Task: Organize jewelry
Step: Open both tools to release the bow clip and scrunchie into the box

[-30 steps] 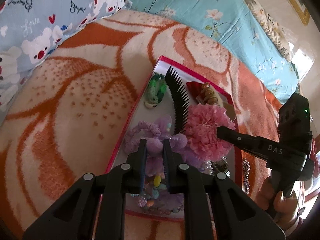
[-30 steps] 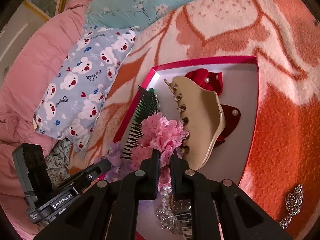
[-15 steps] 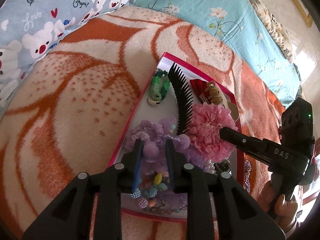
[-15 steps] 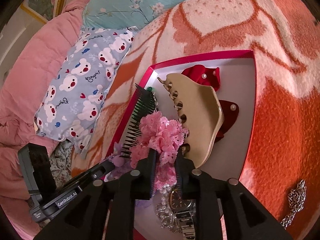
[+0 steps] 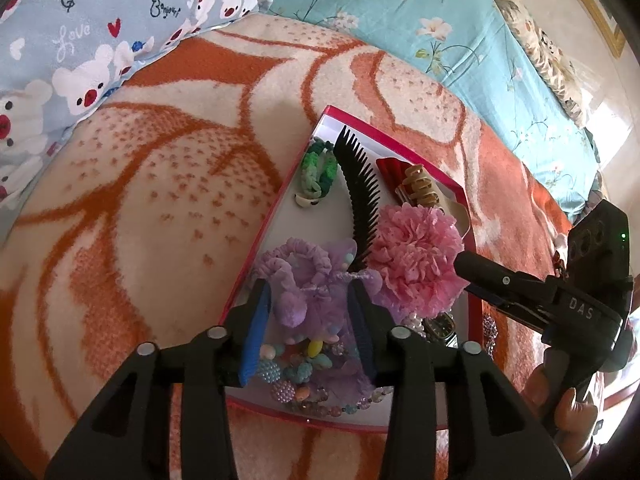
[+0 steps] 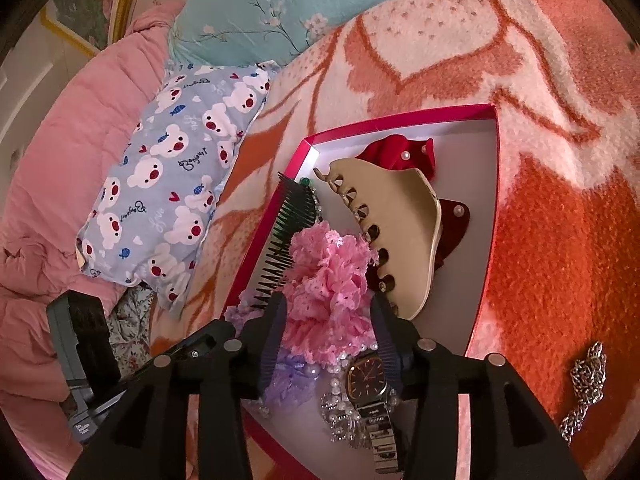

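A red-rimmed box lies on the blanket and holds hair things and jewelry. My left gripper is open over a purple scrunchie, with bead bracelets below it. My right gripper is open around a pink ruffled scrunchie, not gripping it. Inside the box are also a black comb, a beige claw clip, a red bow, a green scrunchie and a wristwatch.
A silver chain lies on the orange-and-cream blanket to the right of the box. A bear-print pillow and a pink quilt lie to the left. A teal floral sheet lies beyond.
Both grippers have opened, from nearly shut to wide. The left stays over the purple scrunchie, the right over the pink scrunchie. Both cameras have pulled back slightly.
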{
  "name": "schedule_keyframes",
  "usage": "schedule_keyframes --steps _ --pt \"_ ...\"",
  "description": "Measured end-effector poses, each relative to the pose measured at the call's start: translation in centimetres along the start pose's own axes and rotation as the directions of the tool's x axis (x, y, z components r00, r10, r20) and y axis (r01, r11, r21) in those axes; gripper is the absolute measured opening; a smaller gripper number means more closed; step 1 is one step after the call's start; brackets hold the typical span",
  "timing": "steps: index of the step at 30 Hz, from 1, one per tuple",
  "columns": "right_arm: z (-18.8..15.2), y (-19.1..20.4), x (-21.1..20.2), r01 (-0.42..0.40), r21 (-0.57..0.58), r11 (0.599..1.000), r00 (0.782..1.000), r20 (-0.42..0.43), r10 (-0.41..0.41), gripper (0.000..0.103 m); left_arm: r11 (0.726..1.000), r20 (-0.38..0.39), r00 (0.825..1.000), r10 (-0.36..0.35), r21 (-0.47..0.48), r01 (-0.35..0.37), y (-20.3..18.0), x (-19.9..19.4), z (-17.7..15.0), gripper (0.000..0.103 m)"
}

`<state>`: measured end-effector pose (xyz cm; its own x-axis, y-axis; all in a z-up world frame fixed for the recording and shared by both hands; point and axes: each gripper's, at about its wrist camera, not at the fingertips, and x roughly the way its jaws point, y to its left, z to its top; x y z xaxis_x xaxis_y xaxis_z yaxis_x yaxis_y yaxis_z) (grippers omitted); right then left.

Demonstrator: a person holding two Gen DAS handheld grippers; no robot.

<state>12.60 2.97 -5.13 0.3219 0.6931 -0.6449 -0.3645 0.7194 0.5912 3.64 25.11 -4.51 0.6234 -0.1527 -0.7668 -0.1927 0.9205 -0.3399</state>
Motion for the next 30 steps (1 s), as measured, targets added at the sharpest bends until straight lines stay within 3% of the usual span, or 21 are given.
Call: schedule_keyframes --steps 9,13,18,27,30 --pt "-0.5 0.3 -1.0 0.002 -0.005 1.0 1.0 0.014 -0.002 0.066 1.0 0.008 1.0 0.009 0.005 -0.009 -0.1 -0.6 -0.3 0.052" --pt "-0.7 0.7 -1.5 -0.021 -0.014 1.0 1.0 0.013 0.022 0.076 1.0 0.02 1.0 0.012 0.009 -0.012 -0.2 -1.2 -0.4 0.063" --pt "-1.0 1.1 -2.6 0.003 -0.052 0.999 1.0 0.031 -0.002 0.077 1.0 0.027 0.999 0.02 0.022 -0.021 -0.5 -2.0 -0.5 0.073" --pt "-1.9 1.3 -4.4 0.073 -0.126 0.989 0.996 0.051 -0.067 0.084 0.997 0.027 0.998 0.049 0.062 -0.051 -1.2 -3.0 -1.3 0.073" --pt "-2.4 1.5 -4.8 0.101 -0.156 0.983 0.994 0.054 -0.094 0.086 0.994 0.024 0.997 0.07 0.079 -0.071 -1.5 -3.5 -1.8 0.084"
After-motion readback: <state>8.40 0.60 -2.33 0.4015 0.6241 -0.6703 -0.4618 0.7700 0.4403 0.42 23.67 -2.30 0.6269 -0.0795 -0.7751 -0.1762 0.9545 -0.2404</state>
